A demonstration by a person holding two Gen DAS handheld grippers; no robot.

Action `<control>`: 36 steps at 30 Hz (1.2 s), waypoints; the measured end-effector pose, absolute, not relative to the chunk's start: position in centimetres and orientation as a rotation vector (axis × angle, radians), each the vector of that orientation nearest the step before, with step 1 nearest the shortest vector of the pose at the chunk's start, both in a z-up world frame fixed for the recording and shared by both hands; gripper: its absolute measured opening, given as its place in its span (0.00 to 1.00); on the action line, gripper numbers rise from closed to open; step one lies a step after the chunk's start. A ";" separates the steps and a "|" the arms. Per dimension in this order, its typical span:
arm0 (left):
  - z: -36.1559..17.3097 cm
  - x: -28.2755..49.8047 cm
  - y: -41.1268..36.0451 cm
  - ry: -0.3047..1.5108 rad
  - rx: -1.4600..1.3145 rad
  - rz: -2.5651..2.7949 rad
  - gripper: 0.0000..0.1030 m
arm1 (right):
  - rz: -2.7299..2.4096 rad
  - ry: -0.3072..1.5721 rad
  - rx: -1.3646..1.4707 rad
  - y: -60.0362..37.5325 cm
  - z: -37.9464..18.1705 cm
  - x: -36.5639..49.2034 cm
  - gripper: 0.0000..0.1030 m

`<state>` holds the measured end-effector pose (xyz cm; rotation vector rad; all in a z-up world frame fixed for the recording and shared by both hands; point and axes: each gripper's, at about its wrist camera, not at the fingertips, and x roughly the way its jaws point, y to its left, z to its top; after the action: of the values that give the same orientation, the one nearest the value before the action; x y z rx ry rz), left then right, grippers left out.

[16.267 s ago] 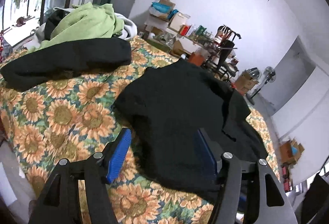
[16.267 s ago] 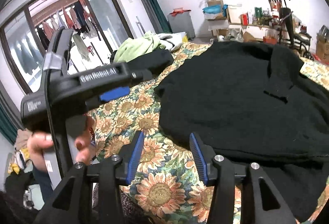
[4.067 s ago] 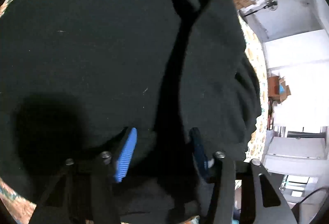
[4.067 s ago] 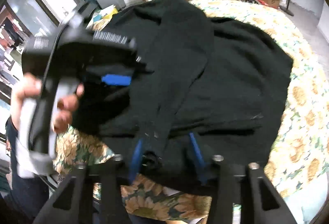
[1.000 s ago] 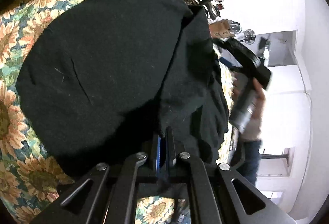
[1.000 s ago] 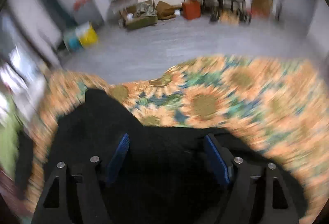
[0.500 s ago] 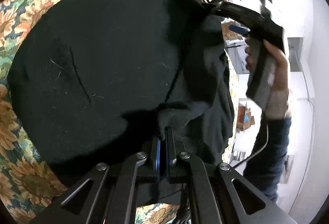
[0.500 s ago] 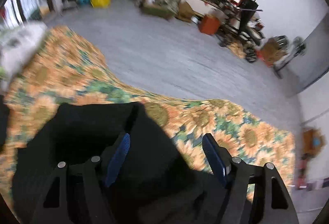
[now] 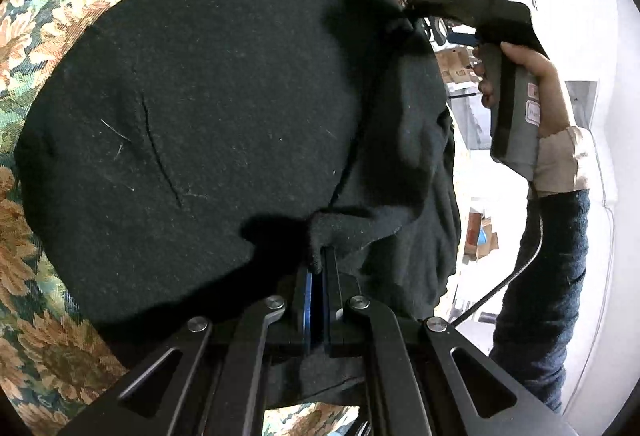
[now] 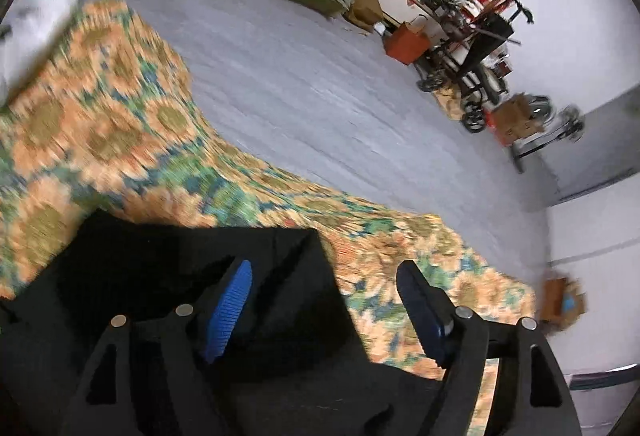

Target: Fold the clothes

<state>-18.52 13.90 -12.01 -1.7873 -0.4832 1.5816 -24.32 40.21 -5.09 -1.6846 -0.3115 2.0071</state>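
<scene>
Black sweater (image 9: 224,107) covers the sunflower bedspread (image 10: 120,131); the left gripper (image 9: 320,268) is clamped on a fold, the right gripper (image 10: 324,300) spread wide above it.

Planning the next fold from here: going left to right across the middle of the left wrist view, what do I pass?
Sunflower cover → black garment, pinched low in the shut left gripper → right gripper, held up in the person's hand → white wall.
</scene>
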 end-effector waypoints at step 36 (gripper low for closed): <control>-9.7 -17.1 9.4 -0.405 -1.790 1.876 0.54 | 2.264 -0.179 -1.470 40.3 -6.5 -24.7 0.16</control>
<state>-17.10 9.41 -9.72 -1.7902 -0.4045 1.8757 -24.71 40.34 -6.45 -1.4696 -0.1787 2.2635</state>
